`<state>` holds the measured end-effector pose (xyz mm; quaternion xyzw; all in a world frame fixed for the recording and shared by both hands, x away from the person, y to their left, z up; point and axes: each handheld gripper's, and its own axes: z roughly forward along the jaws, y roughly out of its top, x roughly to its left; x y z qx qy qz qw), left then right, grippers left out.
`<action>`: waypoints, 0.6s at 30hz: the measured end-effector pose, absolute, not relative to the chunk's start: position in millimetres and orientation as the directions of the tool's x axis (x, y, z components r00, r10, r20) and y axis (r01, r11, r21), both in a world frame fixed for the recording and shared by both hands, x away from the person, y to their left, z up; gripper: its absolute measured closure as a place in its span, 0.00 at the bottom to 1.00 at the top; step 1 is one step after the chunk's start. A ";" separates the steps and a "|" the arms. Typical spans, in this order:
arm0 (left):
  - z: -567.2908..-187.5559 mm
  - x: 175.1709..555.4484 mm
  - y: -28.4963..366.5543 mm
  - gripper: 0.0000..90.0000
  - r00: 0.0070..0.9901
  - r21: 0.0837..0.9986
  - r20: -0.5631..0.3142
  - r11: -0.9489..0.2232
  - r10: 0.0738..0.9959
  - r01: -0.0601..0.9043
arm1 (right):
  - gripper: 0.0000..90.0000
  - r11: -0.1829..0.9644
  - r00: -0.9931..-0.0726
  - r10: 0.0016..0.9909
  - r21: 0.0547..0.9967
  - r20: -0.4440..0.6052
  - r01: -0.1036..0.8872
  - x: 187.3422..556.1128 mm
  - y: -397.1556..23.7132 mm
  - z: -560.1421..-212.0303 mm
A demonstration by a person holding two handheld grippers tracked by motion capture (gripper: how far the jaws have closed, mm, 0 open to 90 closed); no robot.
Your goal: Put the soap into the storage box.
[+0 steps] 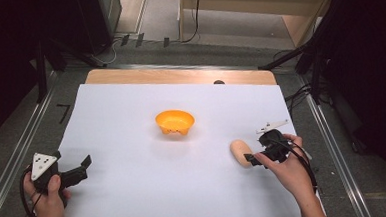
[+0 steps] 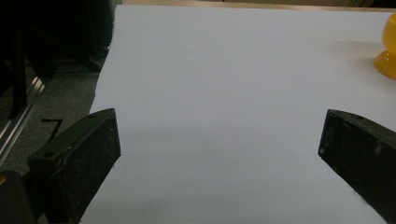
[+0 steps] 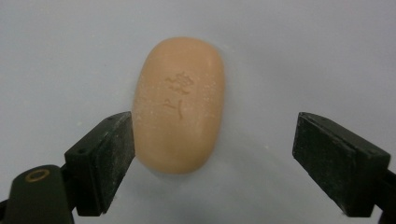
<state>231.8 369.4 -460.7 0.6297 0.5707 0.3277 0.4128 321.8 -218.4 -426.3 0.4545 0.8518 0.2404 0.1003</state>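
A tan oval lump (image 1: 241,152) with a mark pressed into its top (image 3: 180,100) lies on the white sheet, right of the middle. My right gripper (image 1: 249,159) is low beside it and open. In the right gripper view (image 3: 215,144) its jaws straddle the lump's near end: one jaw is right against the lump's side, the other stands well apart. An orange bowl (image 1: 174,122) sits upright at the sheet's centre, and its edge shows in the left gripper view (image 2: 388,46). My left gripper (image 1: 84,167) rests at the sheet's left edge, open with nothing between its jaws (image 2: 219,144).
The white sheet (image 1: 135,191) covers most of a wooden table whose far edge (image 1: 179,75) shows. Metal rails (image 1: 13,158) run along both sides, and dark stands and cables (image 1: 298,58) crowd the back right.
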 end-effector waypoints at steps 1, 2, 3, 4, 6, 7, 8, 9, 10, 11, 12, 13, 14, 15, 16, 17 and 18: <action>-460.7 231.8 369.4 0.00 0.134 0.894 -0.058 -0.008 0.989 0.448 | 0.15 0.477 -0.571 0.820 0.496 0.046 0.725 323.1 -216.5 -426.8; -460.7 231.8 369.3 0.00 0.133 0.894 -0.059 -0.007 0.989 0.448 | 0.15 0.478 -0.571 0.819 0.489 0.052 0.730 324.0 -214.2 -427.2; -460.7 231.8 369.3 0.00 0.134 0.894 -0.059 -0.007 0.989 0.448 | 0.15 0.480 -0.571 0.819 0.485 0.050 0.731 324.9 -212.0 -427.6; -460.7 231.9 369.3 0.00 0.133 0.894 -0.060 -0.006 0.989 0.448 | 0.16 0.485 -0.575 0.817 0.484 0.046 0.728 326.0 -210.7 -427.9; -460.8 232.0 369.2 0.00 0.133 0.894 -0.060 -0.006 0.989 0.448 | 0.17 0.483 -0.567 0.823 0.472 0.045 0.738 327.8 -205.7 -428.6; -460.7 231.9 369.2 0.00 0.133 0.894 -0.059 -0.007 0.989 0.448 | 0.17 0.489 -0.573 0.818 0.473 0.042 0.733 328.8 -204.5 -429.1; -460.7 231.9 369.2 0.00 0.133 0.894 -0.060 -0.007 0.989 0.448 | 0.18 0.487 -0.572 0.819 0.468 0.047 0.737 329.2 -202.5 -429.2; -460.8 231.9 369.2 0.00 0.134 0.894 -0.059 -0.007 0.989 0.448 | 0.19 0.491 -0.575 0.816 0.463 0.051 0.738 330.2 -200.5 -429.8; -460.9 232.0 369.1 0.00 0.133 0.895 -0.061 -0.005 0.989 0.446 | 0.20 0.492 -0.576 0.816 0.460 0.052 0.739 330.6 -199.2 -430.1; -460.9 232.0 369.2 0.00 0.134 0.895 -0.060 -0.007 0.989 0.447 | 0.21 0.492 -0.574 0.817 0.454 0.053 0.743 331.1 -197.3 -430.7; -460.9 232.0 369.2 0.00 0.134 0.895 -0.060 -0.007 0.989 0.447 | 0.24 0.498 -0.578 0.814 0.449 0.052 0.742 332.0 -196.0 -431.6; -460.9 232.0 369.2 0.00 0.134 0.895 -0.059 -0.007 0.989 0.446 | 0.25 0.488 -0.565 0.823 0.442 0.054 0.753 332.3 -193.9 -432.4; -460.9 232.1 369.1 0.00 0.134 0.895 -0.060 -0.006 0.989 0.446 | 0.26 0.483 -0.558 0.828 0.435 0.055 0.760 333.1 -192.3 -433.4; -460.9 232.0 369.1 0.00 0.134 0.895 -0.059 -0.007 0.989 0.446 | 0.28 0.482 -0.555 0.830 0.431 0.053 0.763 333.9 -191.1 -434.5; -460.9 232.0 369.1 0.00 0.134 0.895 -0.059 -0.007 0.989 0.446 | 0.30 0.481 -0.552 0.832 0.426 0.053 0.767 334.8 -189.8 -435.5; -460.9 232.0 369.1 0.00 0.134 0.895 -0.059 -0.007 0.989 0.446 | 0.30 0.481 -0.552 0.832 0.426 0.053 0.767 334.8 -189.8 -435.5; -460.9 232.0 369.1 0.00 0.134 0.895 -0.059 -0.007 0.989 0.446 | 0.31 0.475 -0.546 0.835 0.419 0.063 0.774 336.0 -188.2 -436.4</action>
